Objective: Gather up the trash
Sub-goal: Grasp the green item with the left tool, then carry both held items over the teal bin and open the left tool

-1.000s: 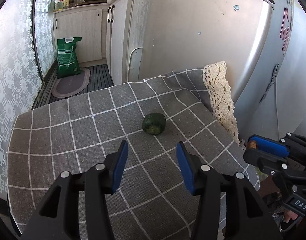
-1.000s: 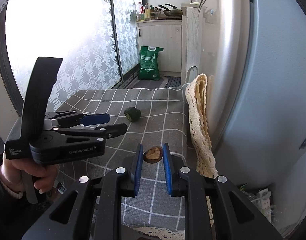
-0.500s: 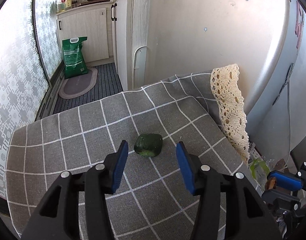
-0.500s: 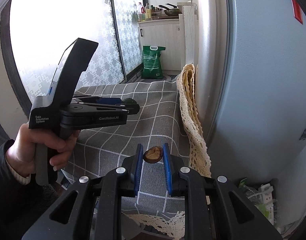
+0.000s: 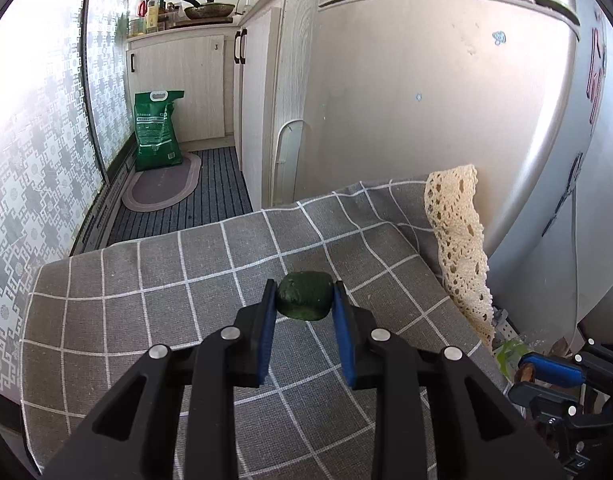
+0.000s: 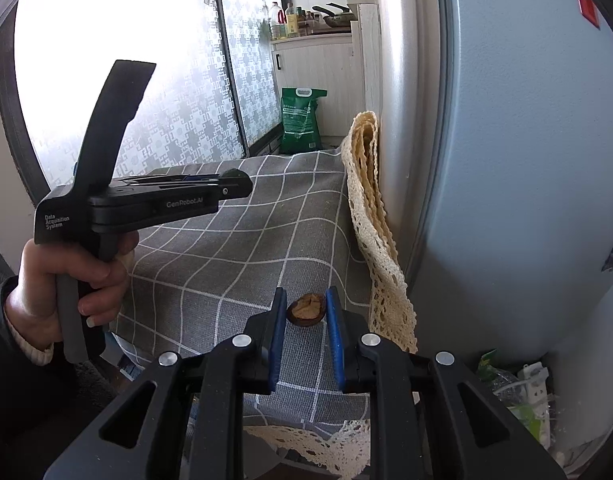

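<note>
We see our left tongs (image 5: 305, 303) closing w/ the dark green, lumpy, rounded trash piece (image 5: 304, 295) between the blue pads, on the grey checked cloth of the desk (image 5: 154, 280). Right tongs (image 6: 306, 309) are clamped on a brown, cracked half nutshell (image 6: 306, 309), held above the desk's near edge.

We see a grey cloth (image 5: 154, 312) crossed by thin white lines in a check; it is our landmark. On it lies a dark green lump (image 5: 304, 295), flanked by black tongs (image 5: 303, 307) with blue pads (image 5: 268, 320). Along the cloth's right edge hangs cream lace (image 5: 458, 236). Beyond the cloth stands a green bag (image 5: 156, 132) with white print.
</note>
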